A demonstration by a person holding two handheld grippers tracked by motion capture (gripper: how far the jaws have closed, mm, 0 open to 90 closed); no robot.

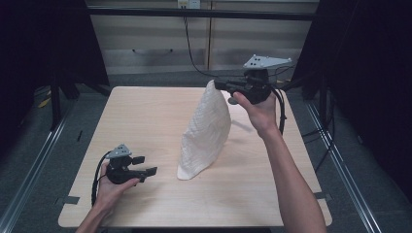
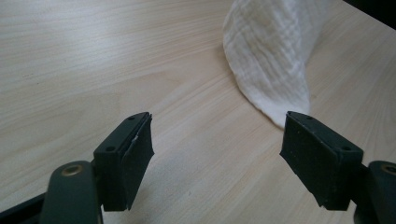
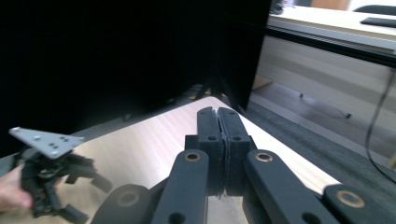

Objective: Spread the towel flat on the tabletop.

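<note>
A white crinkled cloth (image 1: 206, 131) hangs from its top corner, its lower end resting on the wooden table (image 1: 145, 116). My right gripper (image 1: 217, 84) is raised over the far middle of the table and is shut on that top corner. In the right gripper view its jaws (image 3: 218, 149) are pressed together, and the cloth itself is hidden below them. My left gripper (image 1: 145, 165) rests low at the front left, open, with nothing between its jaws. In the left gripper view (image 2: 217, 158) the cloth's lower tip (image 2: 273, 60) lies just ahead, beside the right jaw.
Black curtains stand at both sides of the table. A light cabinet wall (image 1: 209, 39) with a hanging cable (image 1: 190, 48) is behind it. Metal floor rails (image 1: 34, 160) run along the left and right. In the right gripper view, the left gripper (image 3: 46, 172) shows at lower left.
</note>
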